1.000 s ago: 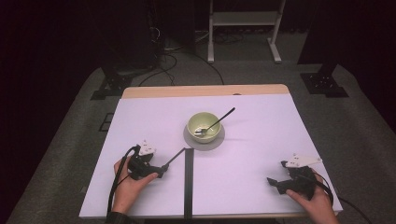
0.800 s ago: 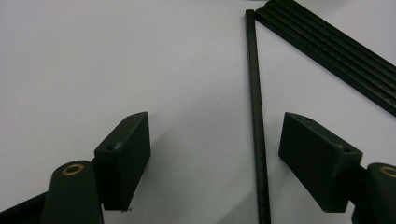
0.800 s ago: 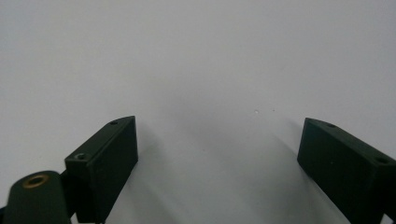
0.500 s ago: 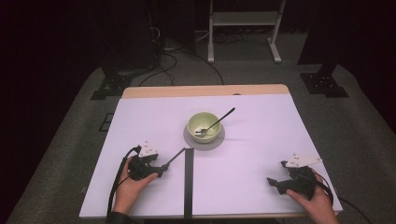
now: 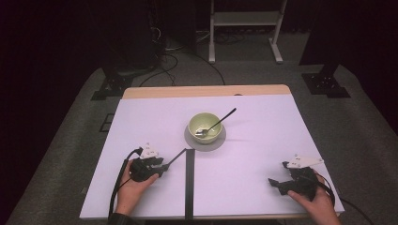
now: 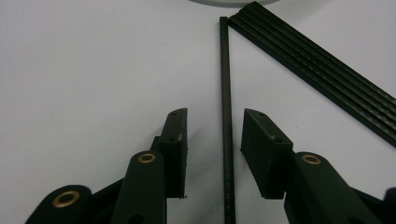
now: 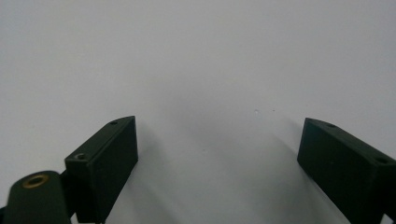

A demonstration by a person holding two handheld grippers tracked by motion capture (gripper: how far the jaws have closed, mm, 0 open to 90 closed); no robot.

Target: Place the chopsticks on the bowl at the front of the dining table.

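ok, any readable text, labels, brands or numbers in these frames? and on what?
None readable.
Bowl, spoon, grey plate beneath it, black strips, thin black rod, white table cover: all unmarked.
Left gripper, right gripper: bare screws and brass bushings, no lettering.

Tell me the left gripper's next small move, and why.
Probably finish closing. The left gripper has just been closing its jaws around the thin black rod, which lies between the pads with gaps on both sides, so it isn't gripped yet. The rod lies on the white table, one end by the black strip.
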